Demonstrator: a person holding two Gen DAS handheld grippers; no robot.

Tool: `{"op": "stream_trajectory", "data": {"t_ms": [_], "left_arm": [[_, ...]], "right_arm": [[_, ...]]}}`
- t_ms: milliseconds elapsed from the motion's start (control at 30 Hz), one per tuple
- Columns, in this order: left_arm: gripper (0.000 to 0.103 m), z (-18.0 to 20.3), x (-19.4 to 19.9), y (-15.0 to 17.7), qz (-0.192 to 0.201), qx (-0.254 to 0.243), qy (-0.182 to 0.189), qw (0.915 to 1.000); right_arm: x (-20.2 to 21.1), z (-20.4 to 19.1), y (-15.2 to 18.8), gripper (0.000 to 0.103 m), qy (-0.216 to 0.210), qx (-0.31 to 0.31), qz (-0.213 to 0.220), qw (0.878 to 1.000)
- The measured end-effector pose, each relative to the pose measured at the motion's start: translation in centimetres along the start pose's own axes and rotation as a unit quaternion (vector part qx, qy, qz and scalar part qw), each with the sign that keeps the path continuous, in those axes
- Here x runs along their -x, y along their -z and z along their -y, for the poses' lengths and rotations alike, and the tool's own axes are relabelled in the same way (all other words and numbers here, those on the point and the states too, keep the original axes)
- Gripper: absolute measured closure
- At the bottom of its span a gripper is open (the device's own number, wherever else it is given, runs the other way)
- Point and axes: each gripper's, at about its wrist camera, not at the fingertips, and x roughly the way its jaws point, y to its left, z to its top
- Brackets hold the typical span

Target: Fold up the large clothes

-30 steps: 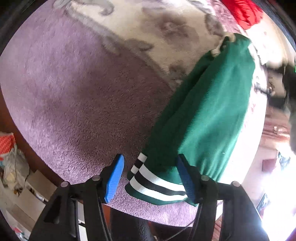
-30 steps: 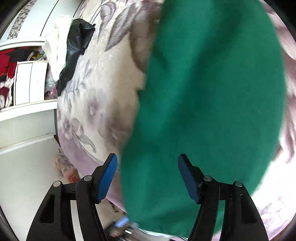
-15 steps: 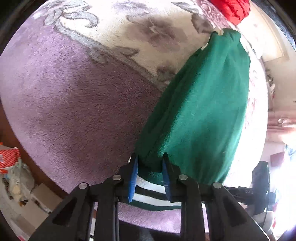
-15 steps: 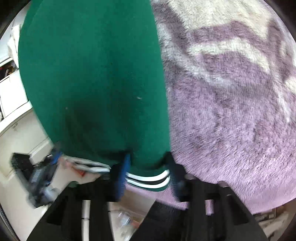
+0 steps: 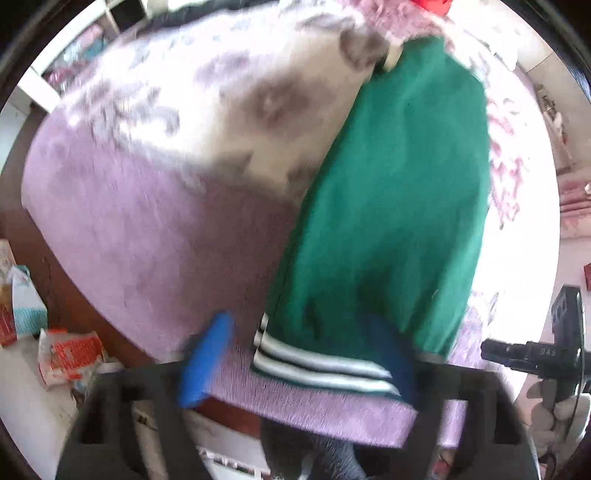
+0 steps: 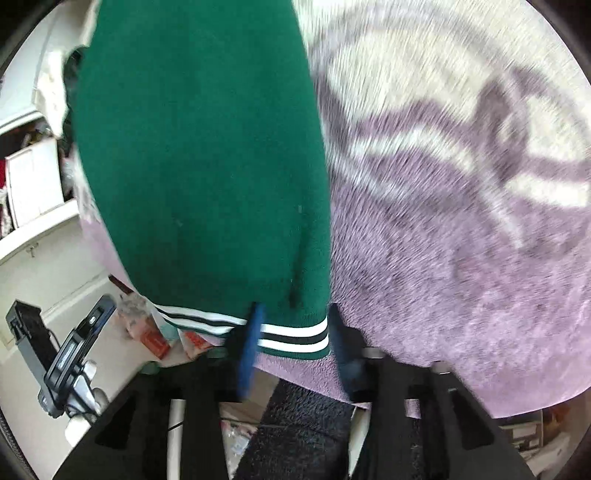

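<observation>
A green garment [image 5: 399,192] with a white-and-black striped hem [image 5: 317,363] lies folded into a long strip on the purple and cream floral blanket [image 5: 147,229]. My left gripper [image 5: 299,356] hovers over the hem, its jaws opening wide; the blue pads [image 5: 207,354] stand clear of the cloth on both sides. In the right wrist view the same garment [image 6: 199,155] runs away from me. My right gripper [image 6: 297,347] is low at the hem's corner [image 6: 295,338], jaws opening, with the striped band between the fingers and not pinched.
The blanket's near edge [image 5: 332,417] drops to the floor, where packets [image 5: 70,354] and boxes lie at the left. A red cloth [image 5: 432,3] sits at the far end. White shelves [image 6: 29,177] and a black garment [image 6: 72,66] stand left in the right wrist view.
Half a second ago both grippers were pinched on the striped hem. Both have since spread their jaws and let it go, the left wide and lifted upward.
</observation>
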Motion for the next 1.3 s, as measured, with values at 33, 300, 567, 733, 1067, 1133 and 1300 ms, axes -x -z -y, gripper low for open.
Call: {"op": "stream_trajectory", "data": {"t_ms": [33, 300, 567, 733, 1067, 1133, 1300], "left_arm": [[0.019, 1.0, 0.7, -1.3, 0.019, -0.006, 0.003, 0.9998], [0.019, 11.1, -2.3, -17.5, 0.085, -0.104, 0.047, 0.9898], [0.095, 17.7, -12.3, -32.1, 0.054, -0.175, 0.004, 0.9831], [0.089, 14.9, -19.2, -36.9, -0.004, -0.162, -0.010, 0.9867], [0.065, 9.5, -8.5, -31.2, 0.009, -0.180, 0.132, 0.9748], [0.065, 8.2, -8.8, -28.7, 0.012, -0.188, 0.128, 0.9737], [0.067, 6.4, -17.1, -26.1, -0.044, -0.168, 0.104, 0.9793]], "right_arm": [[1.0, 0.2, -0.3, 0.056, 0.000, -0.002, 0.010, 1.000], [4.6, 1.3, -6.6, 0.056, 0.002, -0.055, 0.082, 0.995], [4.7, 2.0, -11.7, 0.056, -0.036, -0.145, 0.135, 0.979], [4.2, 1.2, -12.5, 0.056, -0.038, -0.162, 0.138, 0.976], [4.8, 1.2, -7.6, 0.056, -0.035, -0.207, 0.130, 0.969], [4.8, 1.7, -6.4, 0.056, -0.033, -0.218, 0.127, 0.967], [1.5, 3.6, -3.7, 0.056, -0.021, -0.241, 0.107, 0.964]]}}
